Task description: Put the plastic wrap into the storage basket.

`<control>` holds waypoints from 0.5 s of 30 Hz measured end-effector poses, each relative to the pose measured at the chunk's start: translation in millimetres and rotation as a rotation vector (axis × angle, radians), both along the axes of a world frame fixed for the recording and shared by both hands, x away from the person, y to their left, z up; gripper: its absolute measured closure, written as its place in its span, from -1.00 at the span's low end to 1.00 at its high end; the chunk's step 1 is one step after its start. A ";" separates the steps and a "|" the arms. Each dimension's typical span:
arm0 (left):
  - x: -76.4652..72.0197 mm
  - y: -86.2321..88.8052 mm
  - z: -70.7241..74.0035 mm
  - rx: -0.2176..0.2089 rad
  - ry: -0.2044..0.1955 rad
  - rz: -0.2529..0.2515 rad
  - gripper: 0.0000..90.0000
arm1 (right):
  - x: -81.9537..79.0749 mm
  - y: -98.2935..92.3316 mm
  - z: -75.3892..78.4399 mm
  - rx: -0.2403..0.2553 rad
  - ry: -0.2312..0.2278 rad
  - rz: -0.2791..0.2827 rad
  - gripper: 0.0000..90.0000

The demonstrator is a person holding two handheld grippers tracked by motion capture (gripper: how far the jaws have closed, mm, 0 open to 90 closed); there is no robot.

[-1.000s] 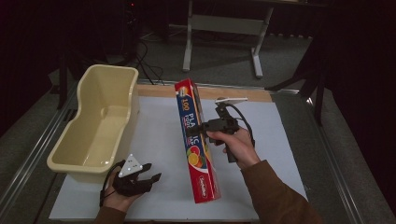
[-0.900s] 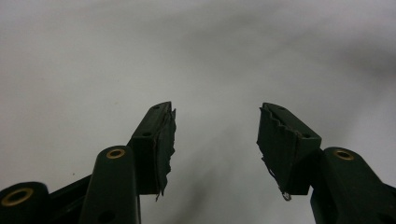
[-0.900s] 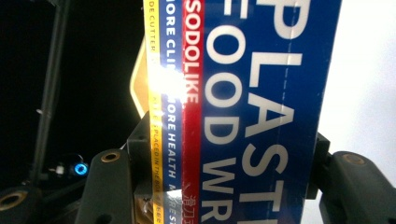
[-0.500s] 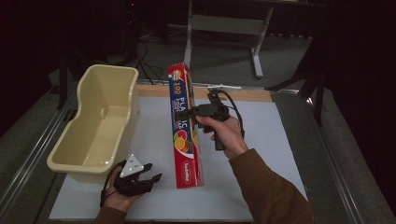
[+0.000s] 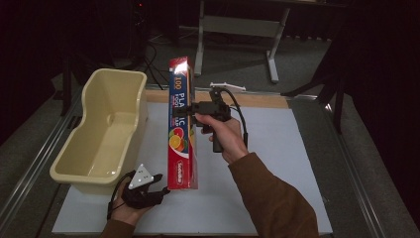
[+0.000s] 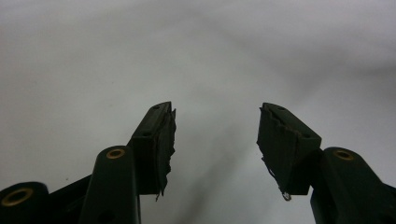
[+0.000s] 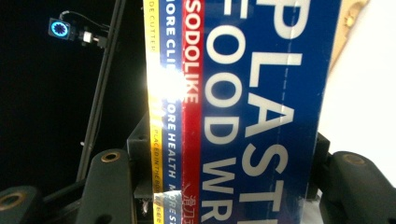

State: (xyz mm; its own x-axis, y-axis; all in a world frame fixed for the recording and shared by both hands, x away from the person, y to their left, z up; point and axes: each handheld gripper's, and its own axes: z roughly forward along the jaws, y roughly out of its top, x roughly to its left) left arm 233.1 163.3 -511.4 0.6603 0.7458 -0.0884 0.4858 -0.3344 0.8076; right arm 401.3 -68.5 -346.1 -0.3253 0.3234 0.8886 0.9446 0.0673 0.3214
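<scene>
Clearly gripped, the long red-and-blue cardboard box of plastic food wrap (image 5: 182, 124) is pinched across its width by the right gripper (image 5: 194, 110), the black jaws pressing on its two narrow sides. From the high view it hangs lifted and tilted, its far end raised and its near end low over the white sheet (image 5: 292, 148) that covers the table, just beside the cream plastic tub (image 5: 106, 131). The box is slim and square-edged, with a glossy printed skin – white block lettering on blue, a red band, a yellow strip and printed orange fruit. Seen from the right gripper view, the box (image 7: 238, 112) catches a bright glare along one corner, and a dashed tear line runs down its blue face.

The tub is a smooth, rounded-cornered basin with a taller back wall and a matte, pale-yellow surface; nothing lies in it. Near its front corner the left gripper (image 5: 148, 193) rests low at the table's near edge, a grey three-cornered plate on top. The left gripper's own view shows its two black jaws spread apart (image 6: 215, 135) with nothing between them – their rubbery pads look frayed and ragged at the edges, above the plain, dull white sheet (image 6: 196, 56).
</scene>
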 end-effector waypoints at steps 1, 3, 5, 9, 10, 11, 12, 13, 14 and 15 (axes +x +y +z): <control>-0.2 -0.4 -0.1 0.000 0.001 -0.001 0.02 | 0.5 1.4 0.0 0.002 0.000 -0.001 -0.08; -0.6 -1.8 -0.5 0.000 0.001 -0.006 0.02 | 1.7 4.5 -0.3 0.020 0.012 0.000 -0.08; -0.8 -2.9 -0.8 0.004 0.003 -0.011 0.02 | 3.0 10.7 -1.3 0.053 0.034 0.010 -0.08; -1.0 -4.2 -1.2 0.003 -0.001 -0.012 0.02 | 3.9 20.4 0.6 0.049 0.025 -0.012 -0.08; -1.0 -4.2 -1.2 0.003 -0.001 -0.012 0.02 | 3.9 20.4 0.6 0.049 0.025 -0.012 -0.08; -0.7 -3.9 -1.1 -0.001 0.000 -0.005 0.02 | 4.4 22.0 0.7 0.054 0.030 -0.015 -0.08; -0.7 -3.6 -1.0 -0.002 0.001 -0.003 0.02 | 5.4 25.5 0.4 0.071 0.043 -0.022 -0.08; -0.7 -3.0 -0.8 -0.003 0.001 -0.002 0.02 | 5.8 27.4 -0.2 0.083 0.049 -0.025 -0.08; -0.7 -2.6 -0.5 -0.004 0.001 -0.003 0.02 | 6.7 29.8 -1.1 0.093 0.058 -0.025 -0.08; -0.8 -2.6 -0.5 -0.005 -0.001 -0.003 0.02 | 7.3 32.0 -1.6 0.095 0.066 -0.026 -0.08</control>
State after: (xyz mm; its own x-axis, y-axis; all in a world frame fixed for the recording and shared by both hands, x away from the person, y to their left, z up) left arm 232.2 160.7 -511.9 0.6624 0.7436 -0.0910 0.4837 -0.3316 0.8100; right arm 408.6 -36.5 -347.7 -0.2573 0.2443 0.9349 0.9650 0.0144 0.2618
